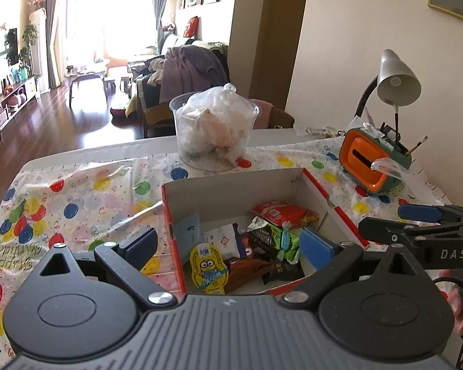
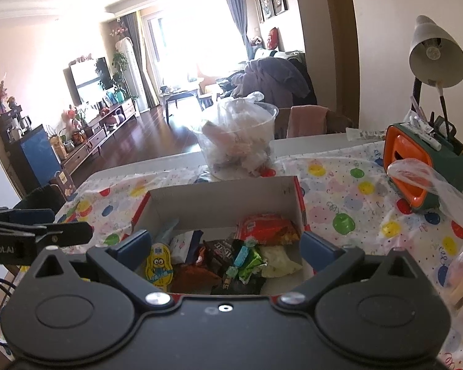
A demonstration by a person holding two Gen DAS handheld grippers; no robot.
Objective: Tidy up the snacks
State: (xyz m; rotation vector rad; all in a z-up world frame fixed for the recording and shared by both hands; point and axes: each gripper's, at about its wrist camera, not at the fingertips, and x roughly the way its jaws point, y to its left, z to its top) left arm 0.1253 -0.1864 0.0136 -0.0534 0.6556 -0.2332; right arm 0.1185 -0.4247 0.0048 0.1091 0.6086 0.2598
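A red-sided cardboard box point(image 1: 231, 185) point(image 2: 222, 197) sits on the balloon-print tablecloth and holds several snacks: a red packet point(image 1: 281, 212) point(image 2: 264, 226), a yellow minion pack point(image 1: 208, 266) point(image 2: 159, 266), a green candy point(image 1: 285, 242) point(image 2: 250, 262), dark chocolate packs point(image 1: 262, 240) point(image 2: 220, 249) and a white pack point(image 1: 223, 239). My left gripper point(image 1: 228, 245) is open and empty above the box's near left edge. My right gripper point(image 2: 227, 245) is open and empty above the box's near edge; it also shows from the side in the left wrist view point(image 1: 416, 222).
A clear plastic tub with a bag in it point(image 1: 214, 126) point(image 2: 239, 137) stands behind the box. An orange-green desk organiser point(image 1: 370, 160) point(image 2: 416, 166) with a plastic bag and a desk lamp point(image 1: 395, 77) point(image 2: 436, 52) are at the right. A bagged item point(image 2: 461, 277) lies at the right edge.
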